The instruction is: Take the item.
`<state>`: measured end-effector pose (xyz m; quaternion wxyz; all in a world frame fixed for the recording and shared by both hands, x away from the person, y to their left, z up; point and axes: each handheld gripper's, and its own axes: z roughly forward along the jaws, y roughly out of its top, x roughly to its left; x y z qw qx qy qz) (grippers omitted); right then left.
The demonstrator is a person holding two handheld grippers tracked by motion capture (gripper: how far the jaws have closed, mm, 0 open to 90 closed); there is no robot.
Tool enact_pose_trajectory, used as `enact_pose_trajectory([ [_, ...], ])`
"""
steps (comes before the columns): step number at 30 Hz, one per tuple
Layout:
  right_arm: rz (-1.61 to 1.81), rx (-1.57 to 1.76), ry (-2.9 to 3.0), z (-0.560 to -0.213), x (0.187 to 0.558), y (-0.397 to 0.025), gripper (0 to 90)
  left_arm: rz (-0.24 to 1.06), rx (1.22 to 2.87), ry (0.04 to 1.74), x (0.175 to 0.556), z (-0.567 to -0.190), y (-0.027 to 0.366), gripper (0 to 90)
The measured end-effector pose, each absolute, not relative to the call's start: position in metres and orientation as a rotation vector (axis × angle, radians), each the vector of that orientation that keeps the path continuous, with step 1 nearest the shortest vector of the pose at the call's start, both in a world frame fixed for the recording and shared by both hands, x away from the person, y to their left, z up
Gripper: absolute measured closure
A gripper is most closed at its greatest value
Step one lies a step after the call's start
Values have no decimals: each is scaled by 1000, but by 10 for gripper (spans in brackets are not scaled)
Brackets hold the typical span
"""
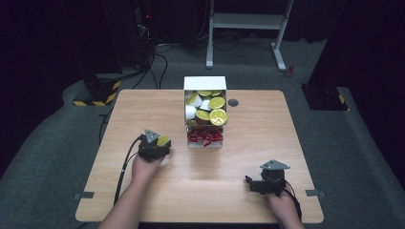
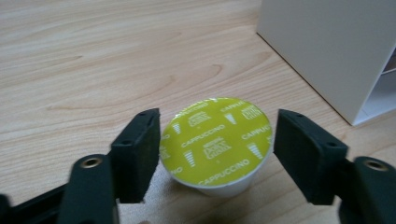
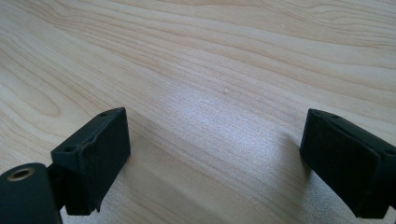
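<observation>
A coffee capsule with a yellow-green "Cappuccino" lid sits between the black pads of my left gripper. The pads press on its two sides, low over the wooden table. From above, the left gripper and the capsule are left of the white box. That box holds several more yellow-lidded and white capsules. My right gripper is open over bare wood, with nothing between its pads. In the high view, the right gripper is near the front right of the table.
A lower white compartment with red pieces adjoins the box's near side. The box's white wall stands just right of the left gripper. A small dark round grommet sits in the tabletop. The table stands on grey carpet.
</observation>
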<state>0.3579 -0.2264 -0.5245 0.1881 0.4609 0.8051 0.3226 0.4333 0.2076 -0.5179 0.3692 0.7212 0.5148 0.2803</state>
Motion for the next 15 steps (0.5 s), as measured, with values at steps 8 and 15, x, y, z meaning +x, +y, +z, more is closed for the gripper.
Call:
enact_pose_trajectory([
  [8,908,1297,2265,-525,358,-226,85,654,1811,1297,426,-504,215,201],
  [15,908,1297,2265,-525,358,-226,85,569,1786,1252,416,-489,225,201],
])
